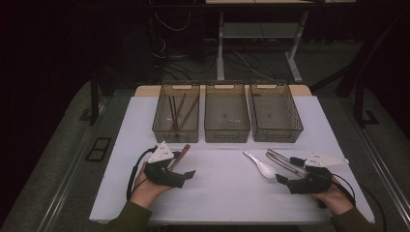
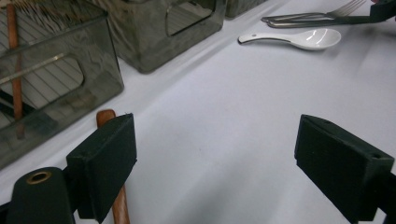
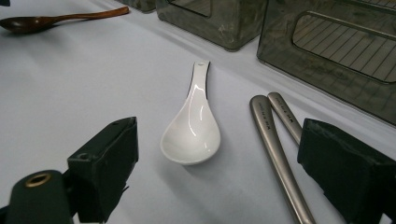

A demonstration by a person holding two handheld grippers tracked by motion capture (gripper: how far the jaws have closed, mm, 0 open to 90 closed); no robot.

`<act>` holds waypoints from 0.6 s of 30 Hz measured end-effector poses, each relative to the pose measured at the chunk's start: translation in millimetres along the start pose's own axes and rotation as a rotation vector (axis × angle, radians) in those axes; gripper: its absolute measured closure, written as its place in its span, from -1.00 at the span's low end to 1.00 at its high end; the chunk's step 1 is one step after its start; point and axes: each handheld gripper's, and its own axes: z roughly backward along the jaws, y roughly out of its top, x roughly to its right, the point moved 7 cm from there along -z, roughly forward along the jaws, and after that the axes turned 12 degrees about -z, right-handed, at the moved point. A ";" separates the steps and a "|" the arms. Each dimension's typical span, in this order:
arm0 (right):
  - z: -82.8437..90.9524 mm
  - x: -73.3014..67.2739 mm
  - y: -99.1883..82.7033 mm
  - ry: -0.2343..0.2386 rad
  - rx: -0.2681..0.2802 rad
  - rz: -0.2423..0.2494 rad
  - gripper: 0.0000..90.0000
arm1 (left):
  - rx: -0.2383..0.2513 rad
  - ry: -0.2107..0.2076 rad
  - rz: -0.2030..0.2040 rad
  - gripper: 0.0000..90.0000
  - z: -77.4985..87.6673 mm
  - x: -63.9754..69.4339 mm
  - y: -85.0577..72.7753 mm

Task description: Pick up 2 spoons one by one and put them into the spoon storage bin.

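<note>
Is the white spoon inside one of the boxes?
No, the white spoon lies on the table in front of the boxes.

I make out small engraved lettering on the handles of the two metal utensils lying just ahead of my right claw, but it is too small and blurred for me to read.

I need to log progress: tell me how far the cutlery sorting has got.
Done: chopsticks lie in the left bin; the middle bin and right bin look empty. In hand: nothing; the left claw is open beside the wooden spoon. Left: that spoon, the white spoon and the metal cutlery.
</note>
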 end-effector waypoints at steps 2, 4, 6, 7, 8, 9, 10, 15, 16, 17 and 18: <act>-0.4 -0.4 -0.2 0.001 -0.001 0.001 -0.73 | 0.004 0.001 0.008 -0.73 1.5 2.6 -3.1; -0.7 -0.6 -0.6 0.000 -0.004 0.002 -0.73 | 0.001 0.002 0.009 -0.73 3.3 4.4 -6.4; -0.8 -0.8 -0.7 0.000 -0.003 0.002 -0.73 | -0.004 0.003 0.012 -0.73 4.9 5.2 -8.4; -0.7 -1.0 -0.8 0.001 -0.004 0.001 -0.73 | 0.004 0.007 0.014 -0.73 5.2 5.5 -9.1; -0.7 -1.1 -0.7 0.001 -0.003 0.001 -0.73 | 0.005 0.007 0.021 -0.73 5.2 6.1 -9.6; -0.6 -1.1 -0.5 0.001 -0.003 0.001 -0.73 | 0.008 0.005 0.021 -0.73 4.9 6.2 -10.1; -0.2 -0.8 -0.1 0.000 -0.007 -0.001 -0.73 | 0.009 0.005 0.022 -0.73 4.7 6.1 -10.2; 4.3 3.3 9.3 -0.011 0.011 -0.036 -0.73 | 0.015 -0.001 0.029 -0.73 4.1 5.3 -11.0; 4.4 4.2 10.3 -0.018 0.010 -0.032 -0.73 | 0.013 -0.002 0.026 -0.73 4.2 5.3 -11.2; 4.7 4.2 11.1 -0.022 0.004 -0.035 -0.73 | 0.014 -0.004 0.022 -0.73 4.2 5.2 -11.3; 4.8 4.1 11.4 -0.019 -0.003 -0.032 -0.73 | 0.011 -0.004 0.024 -0.73 4.2 5.1 -11.4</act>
